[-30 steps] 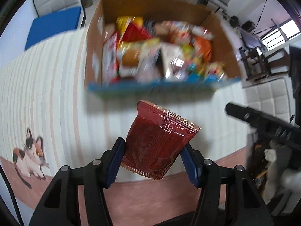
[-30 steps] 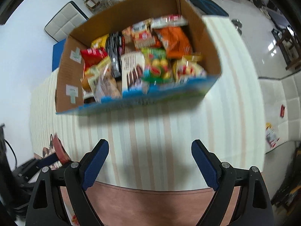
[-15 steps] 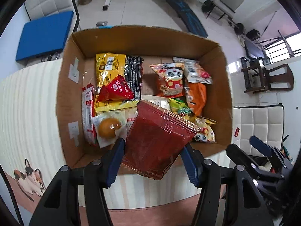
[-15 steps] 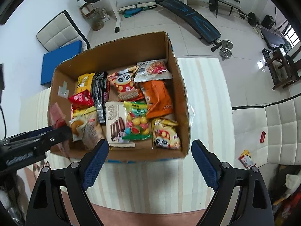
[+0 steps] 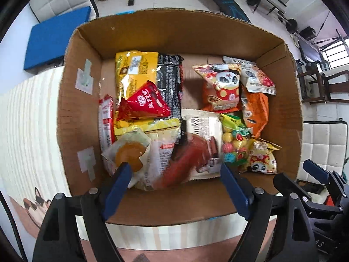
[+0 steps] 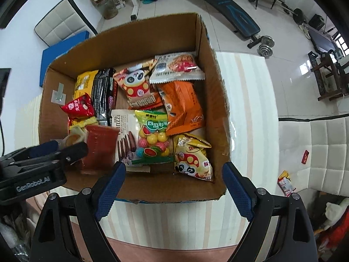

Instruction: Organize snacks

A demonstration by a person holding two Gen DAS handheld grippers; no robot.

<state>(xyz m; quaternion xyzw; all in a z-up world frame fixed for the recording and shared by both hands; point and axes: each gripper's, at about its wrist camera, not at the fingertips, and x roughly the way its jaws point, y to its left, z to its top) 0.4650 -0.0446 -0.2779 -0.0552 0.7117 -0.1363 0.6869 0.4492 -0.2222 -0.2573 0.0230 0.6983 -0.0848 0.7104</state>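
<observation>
Hovering both grippers over the cardboard box [image 5: 72, 100] on the striped tablecloth [image 6: 246, 109]. My left gripper [image 5: 174, 185] has its fingers spread wide, nothing between them; the dark red packet [image 5: 187, 161] is motion-blurred in the left wrist view, lying loose in the box's near part over the white chocolate-stick pack [image 5: 202, 131] and just beside the clear bun wrapper [image 5: 130, 152]. From the right wrist view that red packet [image 6: 99, 146] sits at the box's near-left, beside the left gripper [image 6: 56, 150]. My right gripper [image 6: 173, 185] is also wide apart and empty, above the box's near wall. Other snacks fill the box: watermelon gum bag [image 6: 152, 139], orange bag [image 6: 183, 107], panda packs [image 6: 138, 87].
</observation>
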